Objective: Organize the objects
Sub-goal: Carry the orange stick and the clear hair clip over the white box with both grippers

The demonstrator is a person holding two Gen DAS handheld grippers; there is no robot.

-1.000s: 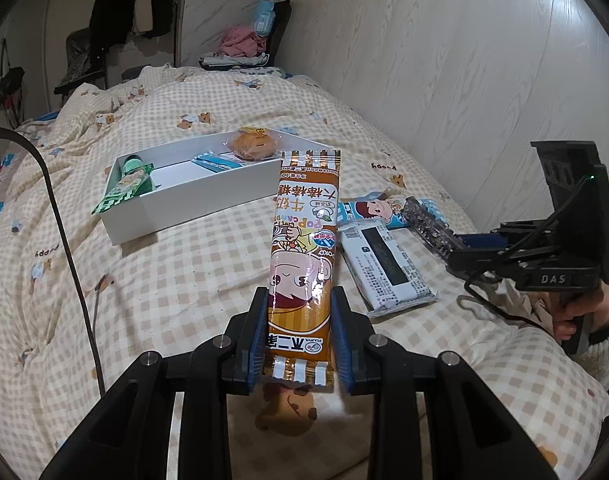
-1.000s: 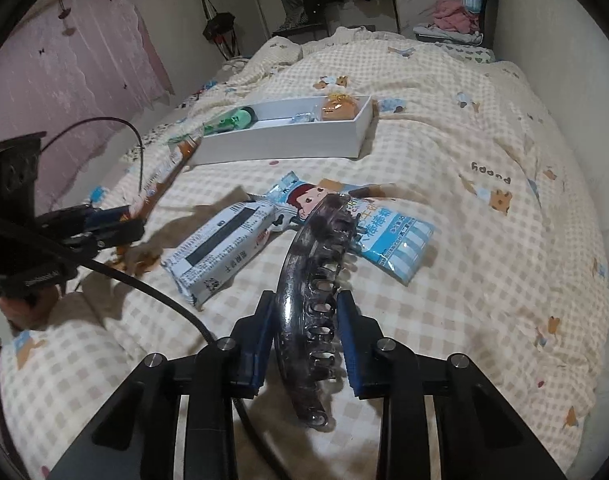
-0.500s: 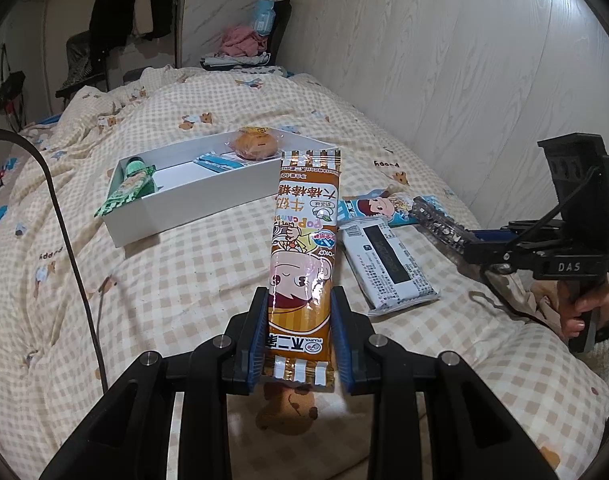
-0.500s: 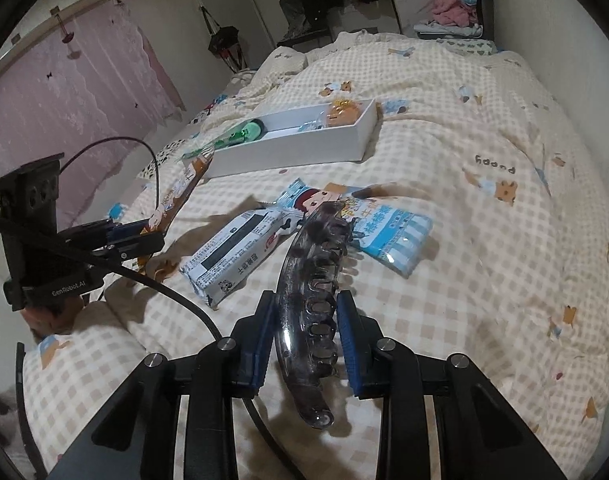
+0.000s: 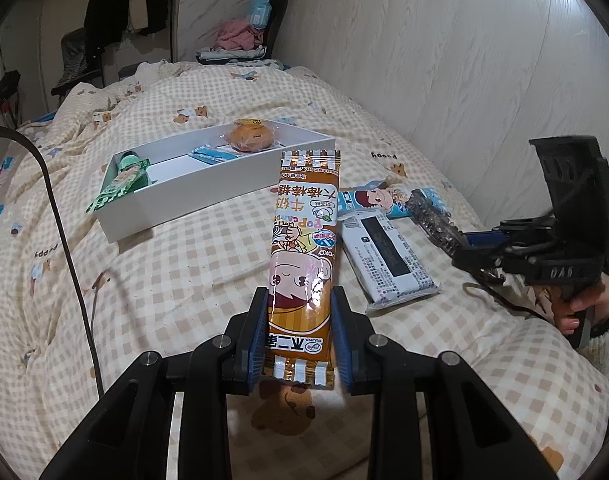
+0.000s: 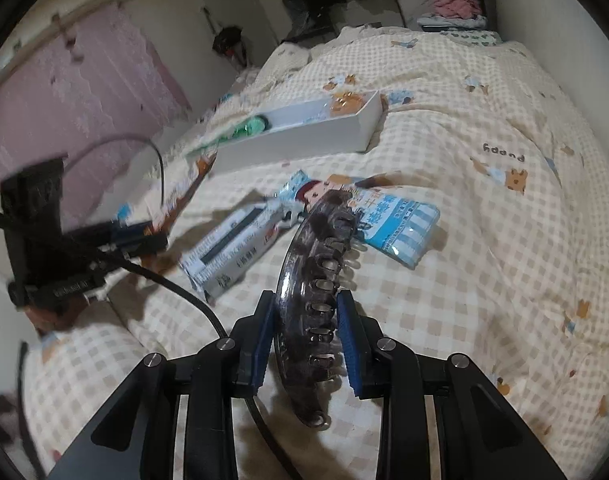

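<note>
Left view — candy packet [image 5: 302, 256]; right view — hair claw [image 6: 314, 308].

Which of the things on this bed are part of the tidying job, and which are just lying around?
Part of the job:
- orange candy packet in the left gripper
- dark hair claw in the right gripper
- white box with snacks inside
- blue snack packet
- white packet

Just lying about:
- clothes rack
- pink clothes on a chair
- black cable
</note>
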